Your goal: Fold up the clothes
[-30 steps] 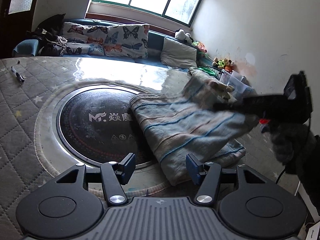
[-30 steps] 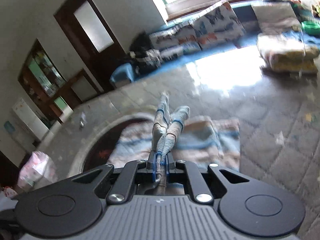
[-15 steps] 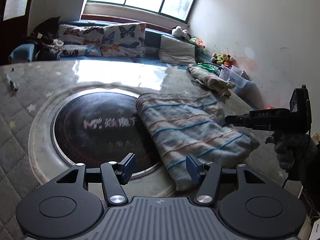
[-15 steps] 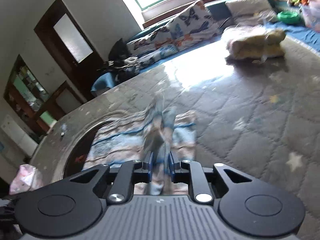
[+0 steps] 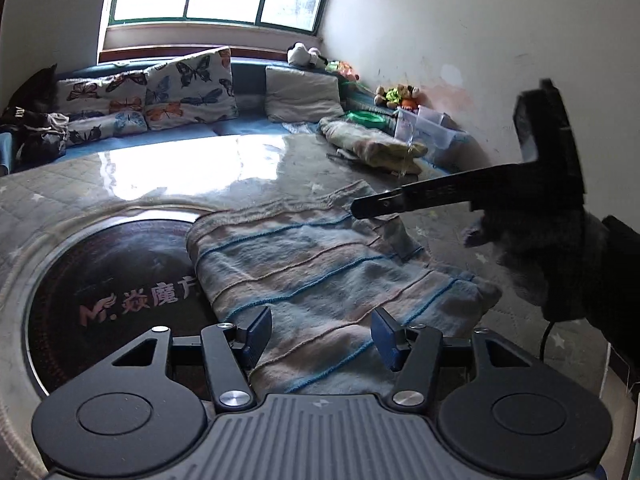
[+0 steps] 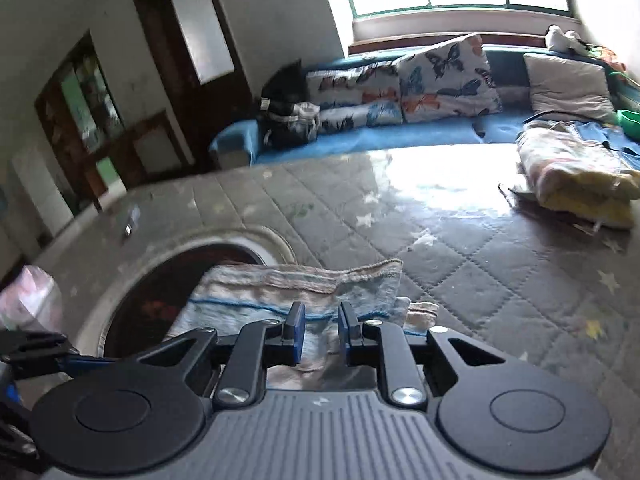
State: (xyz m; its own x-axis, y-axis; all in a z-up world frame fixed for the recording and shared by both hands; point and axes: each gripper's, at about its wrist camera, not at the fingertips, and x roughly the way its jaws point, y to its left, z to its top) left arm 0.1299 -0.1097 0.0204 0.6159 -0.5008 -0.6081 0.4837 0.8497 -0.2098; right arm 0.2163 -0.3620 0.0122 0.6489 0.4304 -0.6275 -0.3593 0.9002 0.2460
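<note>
Lying flat under both open grippers' fingers [image 5: 256,336]: striped cloth [image 5: 328,280].

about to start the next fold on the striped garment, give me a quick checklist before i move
1. Right gripper let go of striped garment: ok, jaws just opened, nothing pinched.
2. Left gripper open: ok, empty.
3. Garment lying flat: ok, though part overhangs the round black cooktop.
4. Far right corner tidy: not ok, a flap sticks out.
5. Quilted table cover around it free of clutter: ok.
6. Layers underneath aligned: cannot tell.
</note>
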